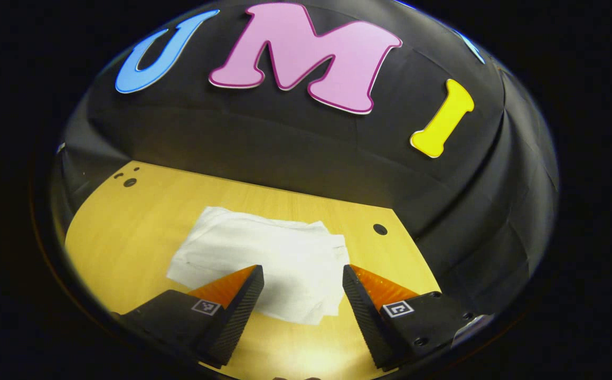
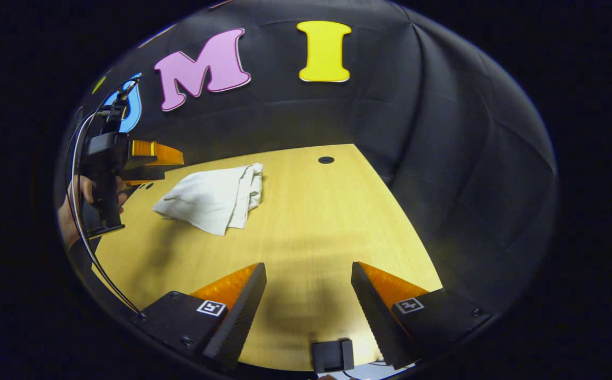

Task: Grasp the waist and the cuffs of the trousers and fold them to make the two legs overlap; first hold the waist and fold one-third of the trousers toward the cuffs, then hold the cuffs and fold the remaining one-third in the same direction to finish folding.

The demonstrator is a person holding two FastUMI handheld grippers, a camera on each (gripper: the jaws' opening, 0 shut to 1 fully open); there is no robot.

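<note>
The white trousers (image 1: 263,258) lie folded into a compact rectangle on the wooden table (image 1: 126,237). In the left gripper view my left gripper (image 1: 302,272) hangs open just above the bundle's near edge, fingers apart, holding nothing. In the right gripper view the same folded trousers (image 2: 213,198) rest at the far left of the table, well ahead of my right gripper (image 2: 308,269), which is open and empty over bare wood. The left gripper (image 2: 150,158) and the hand (image 2: 81,192) holding it appear at the far left, raised beside the trousers.
The table (image 2: 311,221) has small round holes (image 1: 379,229) (image 2: 326,159) near its far corners. Black cloth walls close in behind and to the right. A small black block (image 2: 332,356) sits at the table's near edge in the right gripper view. A cable (image 2: 81,221) hangs from the left gripper.
</note>
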